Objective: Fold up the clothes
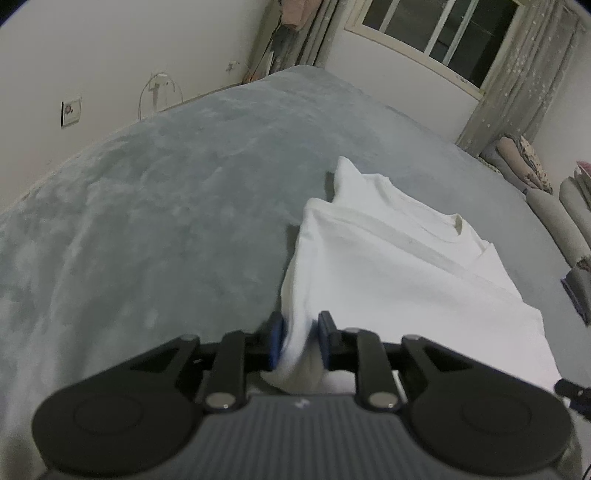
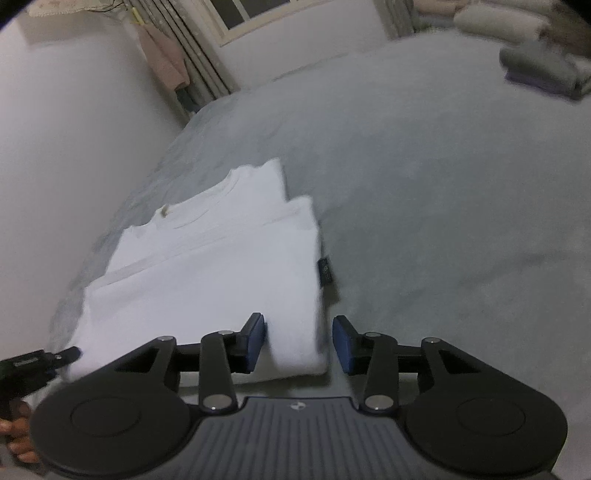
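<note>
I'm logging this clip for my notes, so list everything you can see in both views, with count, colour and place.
white garment: one, white, partly folded, near edge of the bed
label: one, dark, on the garment's right edge
bed cover: one, grey, spread under the garment
window: one, white frame, far wall
curtains: grey patterned, both sides of the window
pink cloth: one, hanging by the curtain
rolled bedding: several, beige and grey, far right of the bed
wall socket: one, white, left wall
left gripper: one, black with blue pads, jaws pinching the garment's near left corner
right gripper: one, black with blue pads, jaws apart around the near right corner
hand: one, lower left, right view
</note>
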Tool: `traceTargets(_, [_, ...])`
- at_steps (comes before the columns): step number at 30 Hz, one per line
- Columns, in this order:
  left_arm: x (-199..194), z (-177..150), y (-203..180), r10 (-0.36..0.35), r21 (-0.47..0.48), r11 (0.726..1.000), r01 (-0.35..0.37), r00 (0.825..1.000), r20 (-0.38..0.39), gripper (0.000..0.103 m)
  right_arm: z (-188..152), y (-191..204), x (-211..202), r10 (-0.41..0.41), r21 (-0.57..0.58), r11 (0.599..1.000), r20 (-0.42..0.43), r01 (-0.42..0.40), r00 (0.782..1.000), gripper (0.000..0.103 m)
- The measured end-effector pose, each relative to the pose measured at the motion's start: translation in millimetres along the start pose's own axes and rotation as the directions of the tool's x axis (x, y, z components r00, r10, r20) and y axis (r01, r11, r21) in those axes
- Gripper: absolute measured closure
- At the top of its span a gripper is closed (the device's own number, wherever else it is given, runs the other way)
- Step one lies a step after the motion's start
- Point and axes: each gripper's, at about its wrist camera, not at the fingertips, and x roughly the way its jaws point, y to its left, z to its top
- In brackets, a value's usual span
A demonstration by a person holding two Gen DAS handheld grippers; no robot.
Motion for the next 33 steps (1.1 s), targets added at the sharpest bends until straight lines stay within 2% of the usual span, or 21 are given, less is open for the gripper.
traceTargets(2, [0.5, -0.2, -1.9, -0.003, 0.014, 1.000, 0.003, 1.000, 0.005, 0.082, 1.1, 2.5, -2.6, -0.020, -0.035, 0.999, 0.028, 0.021, 0.999, 0.063])
traceTargets(6, [4.1, -1.0, -3.8, 0.000, 0.034, 0.999, 0.000, 1.000, 0.015, 0.076, -0.8, 8.4, 2.2, -0.007, -0.075, 0.997, 0.020, 0.009, 1.000, 0.064])
traceTargets(8, [6.1, -1.8, -4.9, 0.006, 0.047, 0.999, -0.007, 1.000, 0.023, 0.076, -2.0, 11.6, 5.1, -0.004, -0.096, 0.995, 0.012, 0.005, 1.000, 0.077])
traceTargets(11, [7.0, -3.5, -8.1, 0.017, 0.070, 0.997, -0.019, 0.999, 0.036, 0.077, -3.1, 16.4, 7.6, -0.012, -0.126, 0.992, 0.009, 0.013, 1.000, 0.083])
traceTargets(13, [5.7, -3.9, -9.2, 0.023, 0.083, 0.996, -0.027, 0.999, 0.043, 0.093, -3.0, 15.4, 6.2, -0.005, -0.129, 0.992, 0.010, 0.007, 1.000, 0.090])
traceTargets(15, [4.0, -2.2, -7.3, 0.015, 0.071, 0.997, -0.017, 0.999, 0.036, 0.095, -1.9, 13.0, 5.0, -0.003, -0.123, 0.992, 0.012, 0.004, 1.000, 0.094])
traceTargets(23, [-12.1, 8.5, 4.9, -0.046, 0.014, 0.999, 0.046, 0.999, 0.006, 0.096, 2.1, 8.8, 1.2, 0.024, -0.106, 0.994, 0.022, -0.021, 0.999, 0.095])
traceTargets(29, [-16.6, 7.7, 4.6, -0.040, 0.027, 0.999, 0.041, 0.999, -0.011, 0.097, 6.8, 2.1, -14.2, 0.065, -0.090, 0.994, 0.039, -0.061, 0.997, 0.096])
traceTargets(33, [-9.8, 1.9, -0.7, -0.002, 0.075, 0.997, 0.004, 1.000, -0.020, 0.097, 2.3, 5.9, -0.2, 0.010, -0.130, 0.991, -0.014, -0.012, 1.000, 0.096])
